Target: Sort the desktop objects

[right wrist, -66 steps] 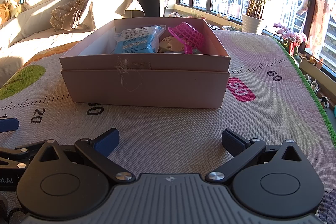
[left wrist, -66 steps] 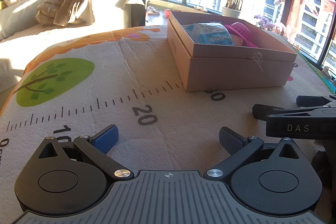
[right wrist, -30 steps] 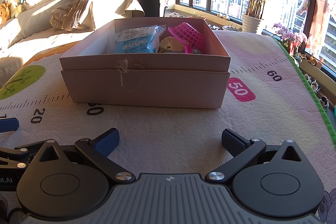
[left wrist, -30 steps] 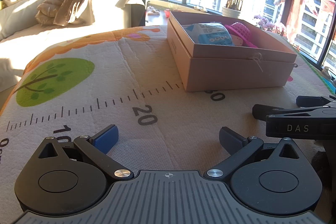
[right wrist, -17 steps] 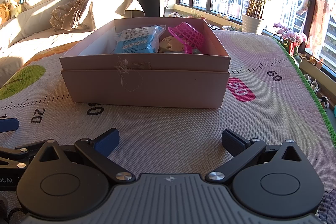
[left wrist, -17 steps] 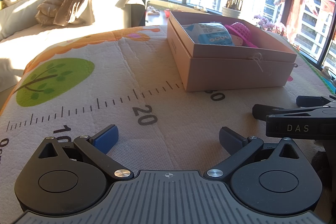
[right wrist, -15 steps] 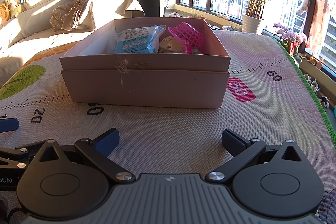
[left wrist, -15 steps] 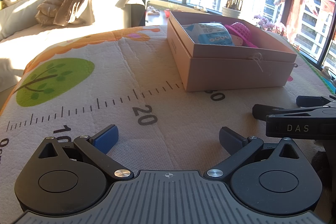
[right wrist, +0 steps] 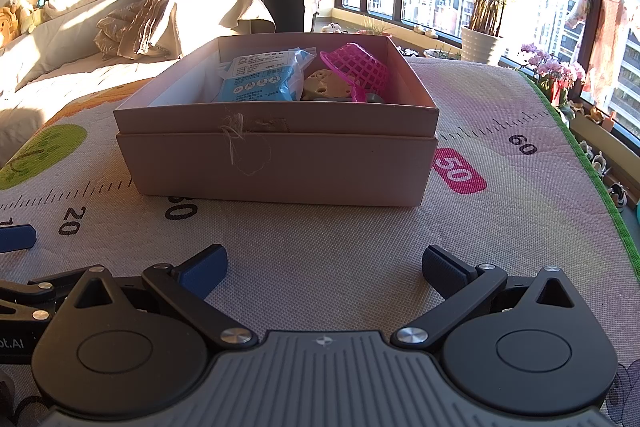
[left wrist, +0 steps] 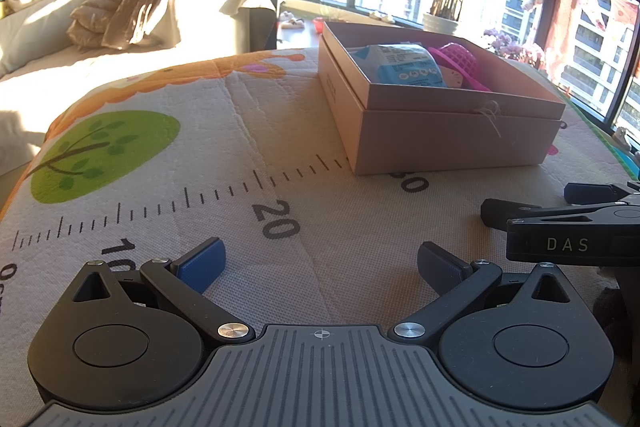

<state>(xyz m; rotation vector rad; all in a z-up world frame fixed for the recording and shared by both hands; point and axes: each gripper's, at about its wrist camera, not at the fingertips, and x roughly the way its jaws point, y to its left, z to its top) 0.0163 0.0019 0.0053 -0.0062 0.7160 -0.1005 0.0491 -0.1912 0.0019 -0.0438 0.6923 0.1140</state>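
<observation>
A: Status?
B: Both grippers, left [left wrist: 322, 263] & right [right wrist: 325, 263], jaws apart, empty. Pink toy basket [right wrist: 356, 70] + blue pouch [right wrist: 260, 79] inside cardboard box [right wrist: 276, 163].
A: Handling?
B: Prob light; pouch soft, pinch edge. Basket: grab rim.

On the play mat [left wrist: 240, 155] in your left view you can read a printed ruler scale: "20" sits in front of your left gripper, "10" is partly hidden behind its left finger, and a number ending in "0" is half covered by the box [left wrist: 452, 143]. The black body of the right gripper [left wrist: 568, 245] at the right edge carries the white letters "DAS". In your right view the mat [right wrist: 500, 227] shows "20" at the left, "50" in white on a pink patch just right of the box [right wrist: 280, 167], and "60" farther right. The blue packet [right wrist: 260, 79] inside the box has printed text too small to read.
</observation>
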